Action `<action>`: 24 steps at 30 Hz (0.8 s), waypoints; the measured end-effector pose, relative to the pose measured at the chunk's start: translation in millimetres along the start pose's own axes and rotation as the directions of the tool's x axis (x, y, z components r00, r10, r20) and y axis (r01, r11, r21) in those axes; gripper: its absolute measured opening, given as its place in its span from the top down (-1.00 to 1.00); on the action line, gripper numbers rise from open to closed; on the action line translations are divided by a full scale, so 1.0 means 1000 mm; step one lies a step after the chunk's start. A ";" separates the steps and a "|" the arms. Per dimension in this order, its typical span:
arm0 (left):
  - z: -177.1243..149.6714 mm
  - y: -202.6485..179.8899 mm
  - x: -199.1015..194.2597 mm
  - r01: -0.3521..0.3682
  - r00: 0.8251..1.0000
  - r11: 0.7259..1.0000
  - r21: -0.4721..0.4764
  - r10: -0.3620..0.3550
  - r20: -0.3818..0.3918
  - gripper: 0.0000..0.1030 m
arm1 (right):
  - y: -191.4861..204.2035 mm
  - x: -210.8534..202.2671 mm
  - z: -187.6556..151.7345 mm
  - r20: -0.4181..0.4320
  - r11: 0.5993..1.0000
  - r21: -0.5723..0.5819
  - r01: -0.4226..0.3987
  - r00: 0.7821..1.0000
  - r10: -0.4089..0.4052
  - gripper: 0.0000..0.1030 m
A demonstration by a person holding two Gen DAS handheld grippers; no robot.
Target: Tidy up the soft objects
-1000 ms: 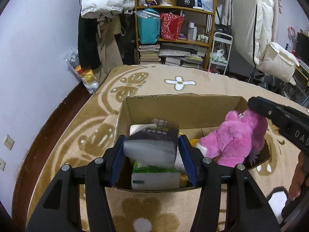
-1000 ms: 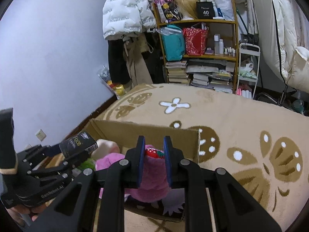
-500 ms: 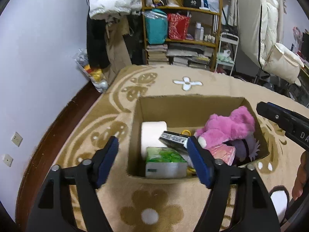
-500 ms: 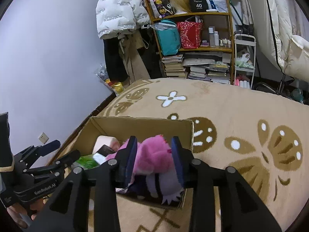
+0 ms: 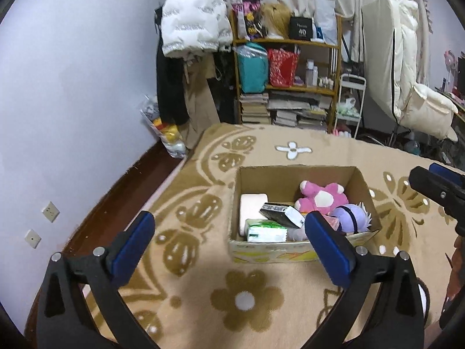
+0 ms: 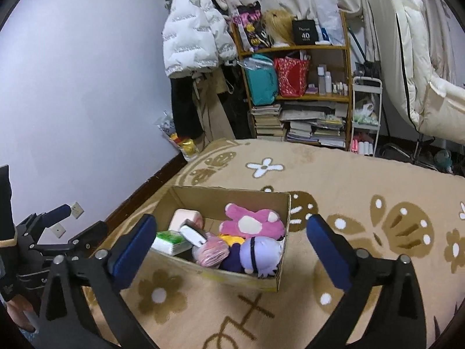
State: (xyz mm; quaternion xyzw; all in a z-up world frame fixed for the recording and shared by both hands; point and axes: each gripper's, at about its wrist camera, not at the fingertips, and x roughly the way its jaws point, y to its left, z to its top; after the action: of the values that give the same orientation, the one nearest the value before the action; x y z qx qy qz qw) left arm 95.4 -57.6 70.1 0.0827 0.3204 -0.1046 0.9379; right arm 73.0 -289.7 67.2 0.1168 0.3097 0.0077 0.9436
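Note:
An open cardboard box [image 5: 293, 174] sits on the beige flowered carpet. In it lie a pink plush [image 5: 321, 196], a purple plush [image 5: 350, 218], a black and white pack [image 5: 280, 212], a green tissue pack [image 5: 266, 229] and a pale roll [image 5: 252, 203]. My left gripper [image 5: 229, 216] hovers above the box's near left corner, jaws opening wide with nothing between them. My right gripper [image 6: 231, 219] hangs above the box [image 6: 226, 196], over the pink plush [image 6: 250, 224] and purple plush [image 6: 263, 253], jaws also opening and empty.
A wooden shelf [image 5: 286, 87] with books and bags stands at the back. A white jacket [image 5: 191, 26] hangs beside it, and a padded white chair [image 5: 421, 110] is at the right. A bag of toys [image 5: 168, 133] leans on the left wall above a strip of dark floor [image 5: 125, 192].
The left gripper let go of the black and white pack, the right gripper let go of the pink plush; both now lie in the box. Both grippers rose, drew back and spread wide.

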 end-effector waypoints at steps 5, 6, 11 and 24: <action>-0.005 0.011 -0.036 0.021 0.998 1.000 -0.015 -0.020 0.054 -0.99 | 0.010 -0.035 -0.002 0.038 1.000 -0.010 -0.017 0.999 0.017 -1.00; -0.007 0.012 -0.044 0.032 0.997 0.999 -0.008 -0.031 0.066 -0.99 | 0.012 -0.042 -0.003 0.046 1.000 -0.012 -0.017 0.999 0.018 -1.00; -0.018 0.012 -0.070 0.006 0.993 1.000 -0.008 -0.005 0.118 -0.99 | 0.014 -0.070 -0.016 0.060 0.999 0.011 -0.038 0.998 0.037 -1.00; -0.057 0.007 -0.091 -0.048 0.987 0.999 0.003 0.047 0.153 -0.99 | 0.012 -0.100 -0.055 0.114 0.999 0.008 -0.036 0.993 0.035 -1.00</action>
State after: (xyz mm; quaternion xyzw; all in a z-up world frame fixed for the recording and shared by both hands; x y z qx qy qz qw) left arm -6.2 -24.8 82.1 0.0854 0.2451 -0.0893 0.9616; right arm -39.7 -274.6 85.0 0.1272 0.2532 0.0165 0.9589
